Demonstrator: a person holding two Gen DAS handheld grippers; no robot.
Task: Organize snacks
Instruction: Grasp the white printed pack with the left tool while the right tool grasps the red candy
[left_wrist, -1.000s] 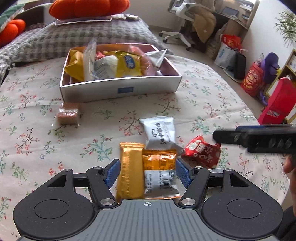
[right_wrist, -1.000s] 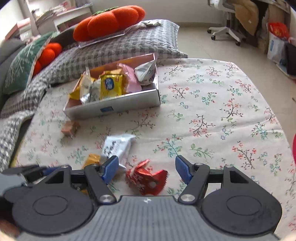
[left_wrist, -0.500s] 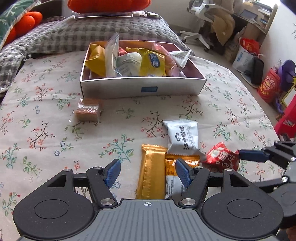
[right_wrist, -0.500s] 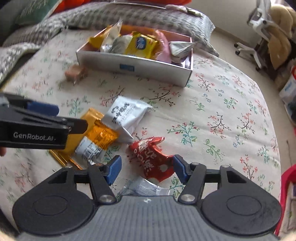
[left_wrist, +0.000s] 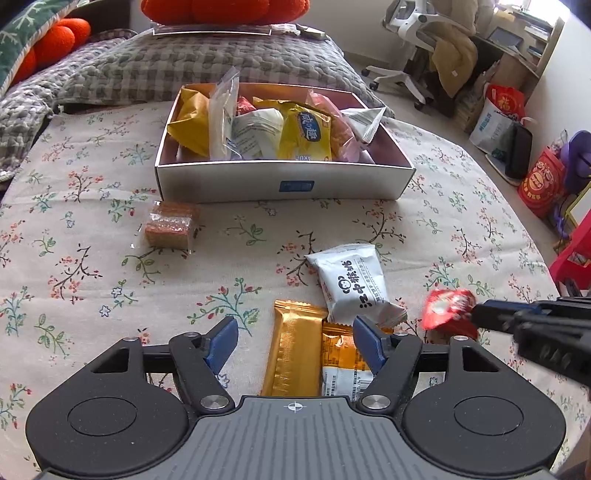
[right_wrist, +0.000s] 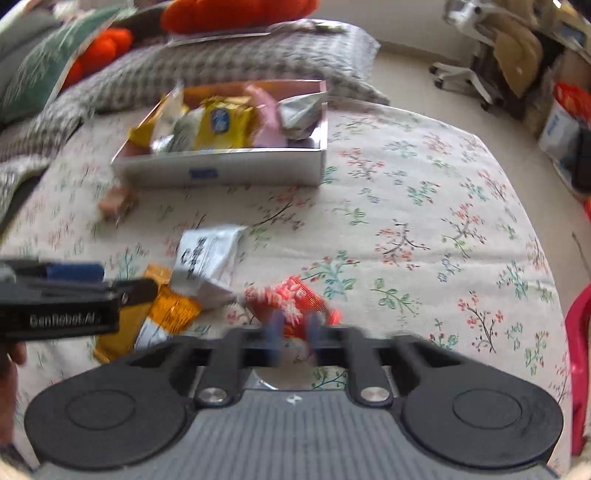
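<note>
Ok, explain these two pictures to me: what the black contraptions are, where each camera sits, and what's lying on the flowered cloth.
Each black contraption is a hand-held two-finger gripper with a camera looking along its fingers. The left gripper is open above two orange packets. The right gripper is shut on a red snack packet; the left view shows it from the side. A white packet and a brown wrapped cake also lie on the tablecloth. The box behind already holds snacks.

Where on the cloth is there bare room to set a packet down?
Bare cloth lies right of the box and far left of the brown cake. Crowded: the box, and the white packet, gold bar, and red packet near both grippers.
</note>
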